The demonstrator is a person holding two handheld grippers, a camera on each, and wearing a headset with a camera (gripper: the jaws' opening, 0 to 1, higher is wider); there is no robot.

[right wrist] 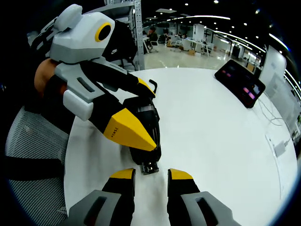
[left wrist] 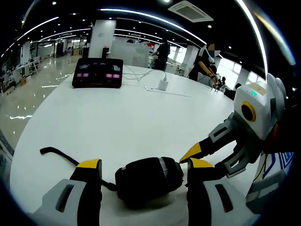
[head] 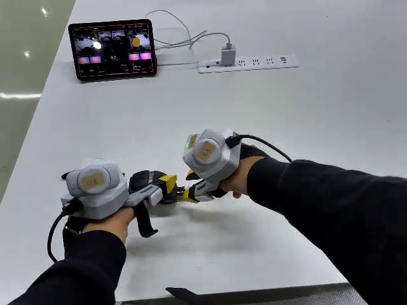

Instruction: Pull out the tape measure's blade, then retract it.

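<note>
Tape measure (head: 152,183) held low on the white table (head: 267,114), near its front edge at about 7 o'clock in the head view.
The left gripper (left wrist: 145,162) is clamped on the black case, and the strap (left wrist: 56,153) trails off toward 9 o'clock. The right gripper (right wrist: 151,172) points in from 3 o'clock with its jaws slightly apart, the blade tab (right wrist: 149,167) just ahead of the gap. A tablet (head: 113,49) sits far off at 11 o'clock.

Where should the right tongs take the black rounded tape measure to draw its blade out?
By the small metal end hook at the black rounded tape measure's near end, coming straight at it from the open right tongs' side. The left tongs grip the case's flanks, leaving that hook free.
</note>
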